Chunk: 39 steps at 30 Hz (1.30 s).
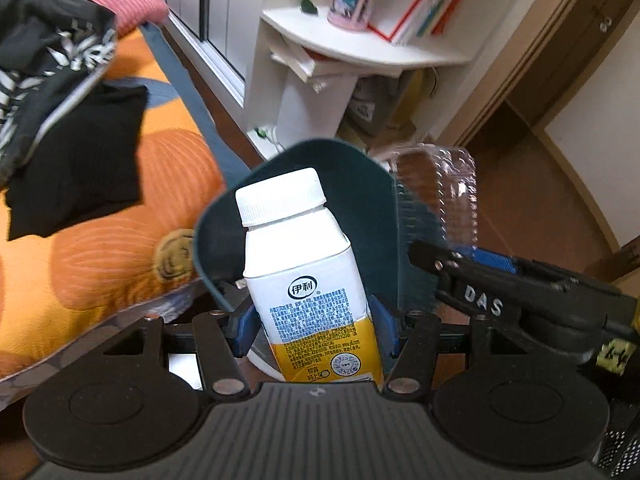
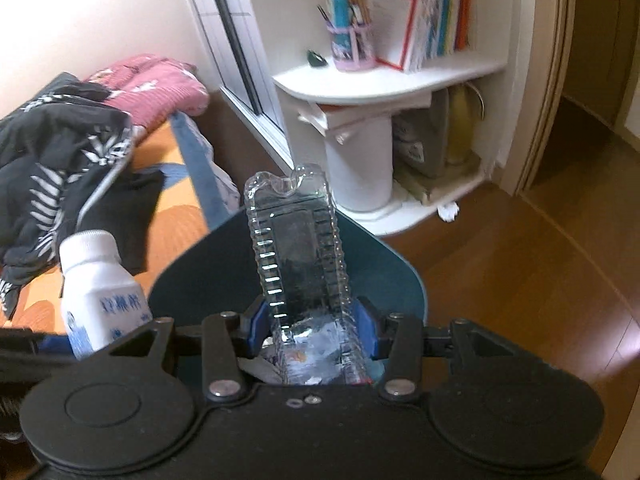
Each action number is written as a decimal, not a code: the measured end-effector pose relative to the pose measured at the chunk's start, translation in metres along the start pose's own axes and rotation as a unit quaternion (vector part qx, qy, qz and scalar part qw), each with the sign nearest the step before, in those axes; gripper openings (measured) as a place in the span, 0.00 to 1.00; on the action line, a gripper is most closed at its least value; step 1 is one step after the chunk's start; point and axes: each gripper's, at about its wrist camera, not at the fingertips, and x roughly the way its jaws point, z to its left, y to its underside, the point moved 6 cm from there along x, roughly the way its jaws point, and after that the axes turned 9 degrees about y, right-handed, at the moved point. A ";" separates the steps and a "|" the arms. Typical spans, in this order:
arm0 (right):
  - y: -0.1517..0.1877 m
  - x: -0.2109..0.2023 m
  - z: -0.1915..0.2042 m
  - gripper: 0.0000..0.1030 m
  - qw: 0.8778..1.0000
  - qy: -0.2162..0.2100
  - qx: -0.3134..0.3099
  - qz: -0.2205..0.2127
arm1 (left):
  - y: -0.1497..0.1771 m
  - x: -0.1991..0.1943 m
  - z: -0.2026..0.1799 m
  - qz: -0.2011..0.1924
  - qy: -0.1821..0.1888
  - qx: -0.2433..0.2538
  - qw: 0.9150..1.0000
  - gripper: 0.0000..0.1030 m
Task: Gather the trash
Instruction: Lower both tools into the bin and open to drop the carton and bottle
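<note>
A: What can you make out over the dark teal bin (image 2: 384, 280)?

B: The left gripper (image 1: 316, 324) has its blue pads clamped on a white-and-yellow milk bottle (image 1: 308, 280), capped, upright, in front of the bin's mouth. The bottle's base is cut off by the gripper body.

A: And the other one?

B: The right gripper (image 2: 316, 330) pinches a clear plastic clamshell tray (image 2: 298, 248), standing on end above the bin. Its lower end blurs into crumpled rubbish (image 2: 308, 354) inside the bin; I can't tell what that rubbish is.

A: Beyond the bin?

B: A white corner shelf (image 2: 384, 80), motion-smeared.
</note>
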 end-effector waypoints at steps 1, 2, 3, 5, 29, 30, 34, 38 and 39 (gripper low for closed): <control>-0.001 0.006 -0.001 0.43 1.000 0.005 0.001 0.005 | -0.001 0.007 0.000 0.003 -0.005 -0.002 1.000 0.56; -0.002 0.012 -0.003 0.43 1.000 0.005 0.003 0.010 | -0.002 0.014 0.001 0.009 -0.007 -0.004 1.000 0.56; -0.003 0.019 -0.005 0.43 1.000 0.004 0.009 0.017 | -0.003 0.020 0.001 0.014 -0.007 -0.004 1.000 0.56; -0.005 0.029 -0.007 0.43 1.000 0.004 0.016 0.026 | -0.005 0.033 0.003 0.021 -0.015 0.001 1.000 0.56; 0.015 0.070 -0.015 0.44 0.994 0.024 0.043 0.103 | 0.006 0.100 0.015 0.086 -0.008 -0.025 0.996 0.56; 0.015 0.067 -0.015 0.44 0.994 0.022 0.042 0.101 | 0.006 0.097 0.015 0.085 -0.006 -0.026 0.996 0.57; 0.015 0.051 -0.010 0.44 0.995 0.011 0.031 0.092 | 0.009 0.079 0.016 0.072 0.001 -0.029 0.997 0.61; 0.014 0.032 -0.005 0.45 0.997 0.002 0.015 0.073 | 0.012 0.055 0.019 0.056 0.001 -0.031 0.998 0.62; 0.013 0.026 -0.003 0.45 0.998 0.001 0.009 0.067 | 0.013 0.048 0.020 0.050 0.003 -0.030 0.998 0.62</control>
